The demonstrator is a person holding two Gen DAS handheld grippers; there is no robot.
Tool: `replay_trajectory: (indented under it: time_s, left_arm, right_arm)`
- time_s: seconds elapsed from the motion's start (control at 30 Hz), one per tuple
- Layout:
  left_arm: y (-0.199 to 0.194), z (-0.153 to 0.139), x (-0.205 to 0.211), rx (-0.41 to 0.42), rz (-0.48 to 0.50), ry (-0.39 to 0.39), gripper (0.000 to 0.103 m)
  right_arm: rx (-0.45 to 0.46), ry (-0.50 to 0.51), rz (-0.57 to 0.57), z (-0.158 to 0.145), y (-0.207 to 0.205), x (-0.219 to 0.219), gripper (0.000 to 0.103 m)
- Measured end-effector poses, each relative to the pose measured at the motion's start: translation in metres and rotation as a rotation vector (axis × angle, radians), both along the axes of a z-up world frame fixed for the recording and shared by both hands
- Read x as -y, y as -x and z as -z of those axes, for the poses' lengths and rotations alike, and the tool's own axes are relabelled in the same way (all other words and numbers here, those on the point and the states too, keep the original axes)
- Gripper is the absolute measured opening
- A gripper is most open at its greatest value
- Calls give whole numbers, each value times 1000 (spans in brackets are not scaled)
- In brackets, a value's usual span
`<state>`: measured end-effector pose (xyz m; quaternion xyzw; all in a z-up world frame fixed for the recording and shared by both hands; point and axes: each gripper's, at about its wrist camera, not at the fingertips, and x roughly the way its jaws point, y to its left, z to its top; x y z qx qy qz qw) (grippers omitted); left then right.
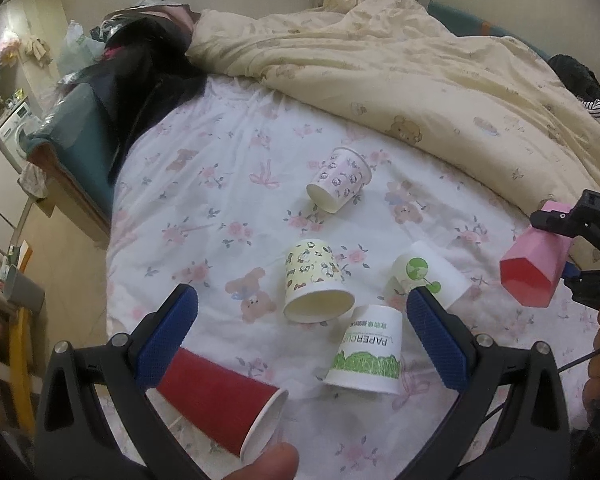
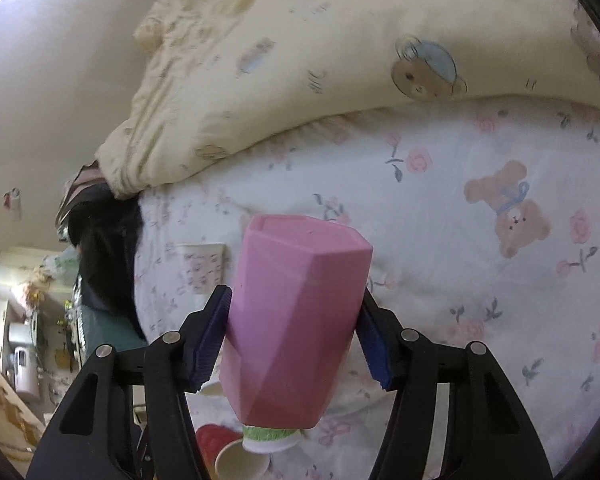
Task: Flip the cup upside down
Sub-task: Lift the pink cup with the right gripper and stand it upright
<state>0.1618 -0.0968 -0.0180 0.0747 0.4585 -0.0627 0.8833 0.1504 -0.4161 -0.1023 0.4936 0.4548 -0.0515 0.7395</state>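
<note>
My right gripper (image 2: 292, 332) is shut on a pink faceted cup (image 2: 296, 312) and holds it above the bed, tilted, closed base away from the camera. In the left wrist view the same pink cup (image 1: 534, 268) hangs at the right with its red inside facing down-left, held by the right gripper (image 1: 556, 236). My left gripper (image 1: 300, 320) is open and empty above several paper cups: a red cup (image 1: 220, 404) on its side, a yellow panda cup (image 1: 314, 284), a "PAPERCUP" cup (image 1: 370, 350) and a white cup with a green logo (image 1: 428, 276).
A pink patterned paper cup (image 1: 340, 180) lies farther back on the floral bedsheet (image 1: 220, 200). A cream bear-print duvet (image 1: 380, 60) is piled at the back. Dark clothing (image 1: 140, 80) lies at the bed's left end. The bed edge drops off at the left.
</note>
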Motion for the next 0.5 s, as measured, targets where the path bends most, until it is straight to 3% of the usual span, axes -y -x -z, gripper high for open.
replay_trajectory:
  time_s: [0.23,0.5]
  left_arm:
    - [30,-10,-15,27,-7,-2,103]
    - [72,-12,-44,-14,-34,35,103]
  right_arm:
    - [57,17,-87,-32,26,-16,62]
    - [89,37,-268,-55,69,-53,62]
